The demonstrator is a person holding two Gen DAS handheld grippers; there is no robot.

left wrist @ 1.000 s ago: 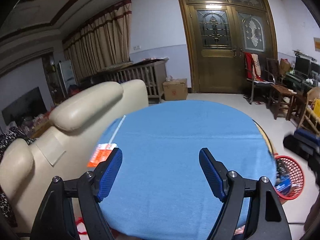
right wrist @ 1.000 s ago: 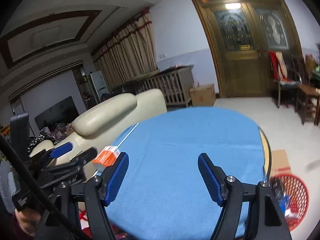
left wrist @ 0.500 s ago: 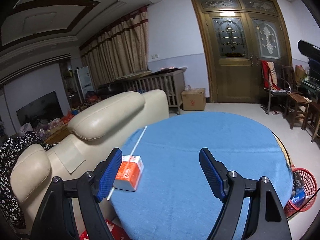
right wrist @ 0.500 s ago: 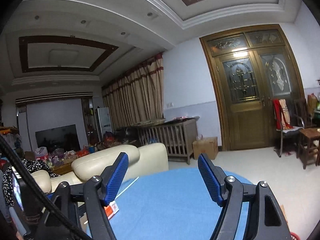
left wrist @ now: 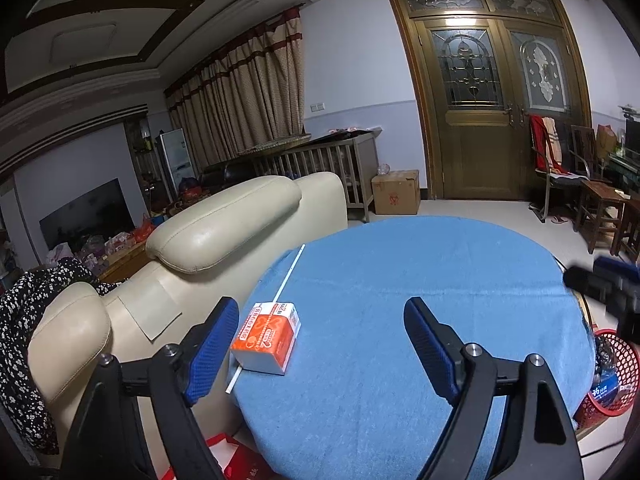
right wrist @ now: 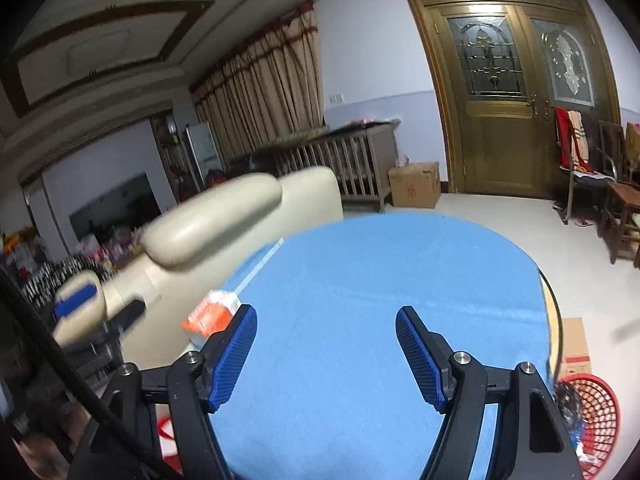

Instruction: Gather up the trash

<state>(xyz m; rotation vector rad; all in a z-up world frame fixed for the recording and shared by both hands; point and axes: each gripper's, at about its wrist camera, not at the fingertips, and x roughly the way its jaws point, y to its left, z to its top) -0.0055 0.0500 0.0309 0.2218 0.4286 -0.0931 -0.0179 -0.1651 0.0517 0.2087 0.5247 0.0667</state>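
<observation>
The fingers [left wrist: 218, 344] of the left gripper [left wrist: 320, 346] stand wide apart, have just been opening further, and hold nothing; the carton [left wrist: 266, 336] lies just beside the left one, not between them. The right gripper [right wrist: 326, 354] is also open and empty. The carton rests flat on the blue surface [left wrist: 420, 280] near its sofa-side edge, on top of a thin white straw [left wrist: 289, 274]. The red basket [left wrist: 610, 376] stands on the floor at the opposite side of the surface. I think the left gripper should shift toward the carton until it sits between both fingers, then close gently, because a hard squeeze may crush it.
</observation>
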